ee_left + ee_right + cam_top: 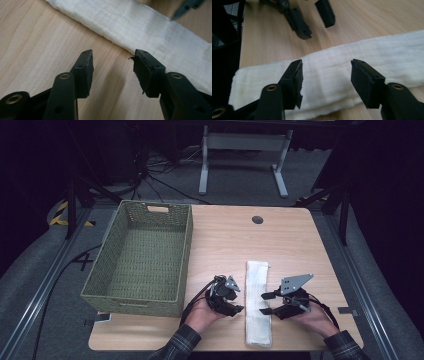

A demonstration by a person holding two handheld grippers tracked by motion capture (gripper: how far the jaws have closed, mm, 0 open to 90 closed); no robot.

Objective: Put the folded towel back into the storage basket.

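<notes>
A long white folded cloth [258, 302] lies lengthwise on the wooden table [230, 235], running toward its front edge. My left gripper [238, 309] is open just left of the cloth, jaws low over bare wood with the cloth [140, 27] right beyond the tips. My right gripper [265, 303] is open at the cloth's right edge, its jaws spread above the cloth [327, 72] with nothing clamped. The left gripper [318, 22] also appears beyond the cloth in the right gripper view. A tip of the right gripper's jaw [186, 7] shows across the cloth in the left gripper view.
An empty green woven basket [142, 257] stands on the left part of the table, close to my left hand. A round cable hole [257, 219] sits near the table's far edge. Table legs and cables lie on the floor behind.
</notes>
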